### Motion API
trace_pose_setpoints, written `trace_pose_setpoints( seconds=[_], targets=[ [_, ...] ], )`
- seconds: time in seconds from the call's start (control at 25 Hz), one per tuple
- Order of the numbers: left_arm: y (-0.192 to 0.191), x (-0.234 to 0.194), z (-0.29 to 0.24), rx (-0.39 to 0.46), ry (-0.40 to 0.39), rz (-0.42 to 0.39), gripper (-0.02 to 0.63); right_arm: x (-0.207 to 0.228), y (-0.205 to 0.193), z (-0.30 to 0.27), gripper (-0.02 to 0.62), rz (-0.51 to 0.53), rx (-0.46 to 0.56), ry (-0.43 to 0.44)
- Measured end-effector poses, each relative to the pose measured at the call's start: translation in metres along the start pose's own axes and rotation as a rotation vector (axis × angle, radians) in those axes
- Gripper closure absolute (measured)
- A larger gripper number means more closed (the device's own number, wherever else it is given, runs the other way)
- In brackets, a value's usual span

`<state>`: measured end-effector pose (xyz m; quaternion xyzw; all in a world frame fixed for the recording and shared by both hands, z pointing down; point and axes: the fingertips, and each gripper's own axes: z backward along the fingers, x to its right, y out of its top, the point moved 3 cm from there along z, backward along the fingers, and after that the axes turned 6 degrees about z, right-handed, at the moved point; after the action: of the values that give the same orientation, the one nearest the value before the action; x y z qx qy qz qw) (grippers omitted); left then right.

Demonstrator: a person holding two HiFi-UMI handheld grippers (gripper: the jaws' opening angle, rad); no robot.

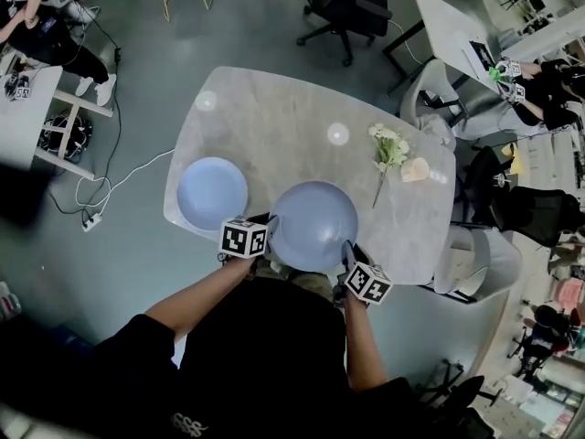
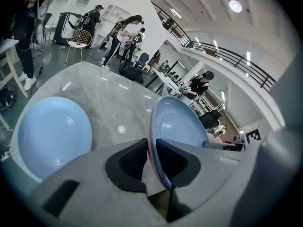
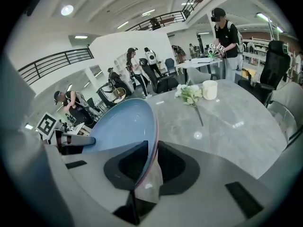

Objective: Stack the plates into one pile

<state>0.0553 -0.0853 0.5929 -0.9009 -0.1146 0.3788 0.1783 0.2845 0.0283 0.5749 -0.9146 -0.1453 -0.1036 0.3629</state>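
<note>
Head view, looking steeply down: a person in a black top reaches both bare forearms forward, a gripper in each hand, each gripper carrying a cube with square black-and-white markers. Between the two grippers is a round blue plate [image 1: 313, 225], held above the near edge of a pale grey marble-look desk [image 1: 274, 122].

The left gripper [image 2: 151, 162] is clamped on the plate's left rim. In the left gripper view the thin rim, blue on the inside and pinkish on the underside, runs straight through the narrow gap between the dark jaw pads. The right gripper [image 3: 150, 162] is clamped on the opposite rim in the same way, and its own view shows the rim pinched between the pads, with the other gripper visible at the far side of the plate.

Just beyond and to the left, a second blue plate [image 1: 212, 193] lies flat on the desk near its left edge, apart from the held plate.

Farther back, on the right part of the desk, a sprig of white flowers [image 1: 388, 149] lies on its side, with a small pale cup [image 1: 415, 169] just beside it.

Past the desk are white chairs [image 1: 430, 94] to the right, a grey floor with cables, and other people at other desks.
</note>
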Motion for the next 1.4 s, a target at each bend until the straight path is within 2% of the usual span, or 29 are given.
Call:
trace_pose_setpoints(
  seconds=[0.2,0.4,0.64,0.88,1.2,1.4],
  targets=[
    [-0.027,0.016,0.008,0.039,0.081,0.006,0.538,0.02,-0.022,0.009,0.538,-0.019,-0.019,0.037],
    [-0.063,0.033,0.012,0.083,0.125,0.086,0.543,0.036,-0.033,0.026,0.538,-0.014,-0.018,0.113],
    [-0.108,0.067,-0.003,0.066,0.159,0.086,0.54,0.078,-0.051,0.045,0.546,-0.027,-0.016,0.102],
    [-0.132,0.081,-0.002,0.101,0.211,0.136,0.54,0.096,-0.057,0.047,0.549,-0.015,-0.028,0.16],
    [-0.141,0.066,0.015,0.091,0.227,0.131,0.54,0.073,-0.06,0.053,0.548,-0.024,-0.005,0.185],
    [-0.14,0.04,0.034,0.102,0.169,0.127,0.537,0.037,-0.061,0.048,0.548,0.023,-0.007,0.17]
  ],
)
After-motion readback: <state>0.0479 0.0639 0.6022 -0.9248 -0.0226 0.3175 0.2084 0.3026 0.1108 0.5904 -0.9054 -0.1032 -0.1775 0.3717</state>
